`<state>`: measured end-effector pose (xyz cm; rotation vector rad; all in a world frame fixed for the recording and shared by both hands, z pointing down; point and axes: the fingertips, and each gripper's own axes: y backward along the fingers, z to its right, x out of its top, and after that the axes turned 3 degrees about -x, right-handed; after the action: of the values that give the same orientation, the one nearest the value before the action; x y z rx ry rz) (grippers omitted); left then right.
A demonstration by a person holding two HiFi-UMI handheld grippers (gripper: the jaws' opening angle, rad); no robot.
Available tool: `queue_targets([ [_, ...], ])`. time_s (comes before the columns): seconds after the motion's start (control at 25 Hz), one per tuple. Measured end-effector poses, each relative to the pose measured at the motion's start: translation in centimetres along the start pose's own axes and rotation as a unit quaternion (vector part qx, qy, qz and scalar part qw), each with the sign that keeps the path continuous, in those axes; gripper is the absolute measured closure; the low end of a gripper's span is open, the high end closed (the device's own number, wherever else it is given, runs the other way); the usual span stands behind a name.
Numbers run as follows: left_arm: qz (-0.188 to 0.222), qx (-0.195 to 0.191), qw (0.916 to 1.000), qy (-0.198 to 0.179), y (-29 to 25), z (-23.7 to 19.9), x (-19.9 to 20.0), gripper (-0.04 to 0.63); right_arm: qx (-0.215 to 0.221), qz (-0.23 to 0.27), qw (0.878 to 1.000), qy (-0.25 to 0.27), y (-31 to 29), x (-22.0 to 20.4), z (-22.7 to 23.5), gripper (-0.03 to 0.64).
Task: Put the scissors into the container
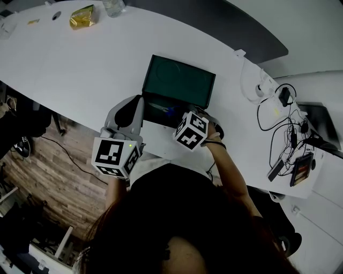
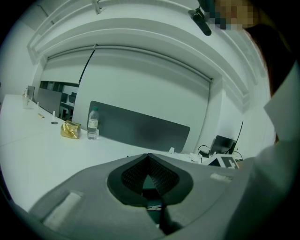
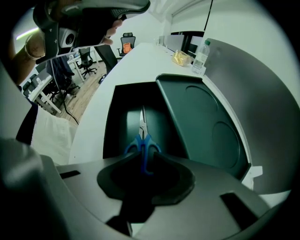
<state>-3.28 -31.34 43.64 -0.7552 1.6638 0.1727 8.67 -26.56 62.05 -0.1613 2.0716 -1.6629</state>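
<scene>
A dark green container (image 1: 155,115) stands on the white table (image 1: 80,69), and its lid (image 1: 179,80) is raised at the far side. In the right gripper view the box (image 3: 119,117) lies straight ahead, the lid (image 3: 201,122) to its right. My right gripper (image 1: 177,115) hangs over the container's near edge. It (image 3: 145,161) is shut on the blue handles of the scissors (image 3: 143,136), whose blades point into the box. The scissors (image 1: 169,111) show blue inside it. My left gripper (image 1: 134,104) sits just left of the container, and it (image 2: 149,159) is shut on nothing.
A gold packet (image 1: 82,17) and a water bottle (image 1: 113,6) sit at the table's far left. Cables and chargers (image 1: 284,107) and a phone (image 1: 301,168) crowd the right end. The table's near edge runs by my left gripper, with wood floor (image 1: 48,166) below.
</scene>
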Motion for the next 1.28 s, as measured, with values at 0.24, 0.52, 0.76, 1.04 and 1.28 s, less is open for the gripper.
queue_targets([
  [0.24,-0.001,0.000,1.0000,-0.006,0.3,0.4,0.4,0.584,-0.016,0.034,0.998,-0.046,1.6,0.5,0.7,0.537],
  [0.52,0.006,-0.011,0.9998,-0.016,0.7,1.2,1.1,0.584,-0.040,0.075,0.991,-0.102,3.4,1.5,1.3,0.552],
  [0.76,0.012,-0.022,0.9992,-0.030,1.7,1.7,1.7,0.584,-0.073,0.097,0.982,-0.141,5.0,1.6,1.8,0.572],
  [1.04,0.023,-0.027,0.9985,-0.042,3.8,2.5,2.4,0.584,-0.103,0.141,0.970,-0.168,7.6,2.7,1.6,0.589],
  [1.28,0.030,-0.034,0.9976,-0.052,6.0,3.5,2.8,0.584,-0.135,0.168,0.960,-0.180,9.8,3.0,1.2,0.606],
])
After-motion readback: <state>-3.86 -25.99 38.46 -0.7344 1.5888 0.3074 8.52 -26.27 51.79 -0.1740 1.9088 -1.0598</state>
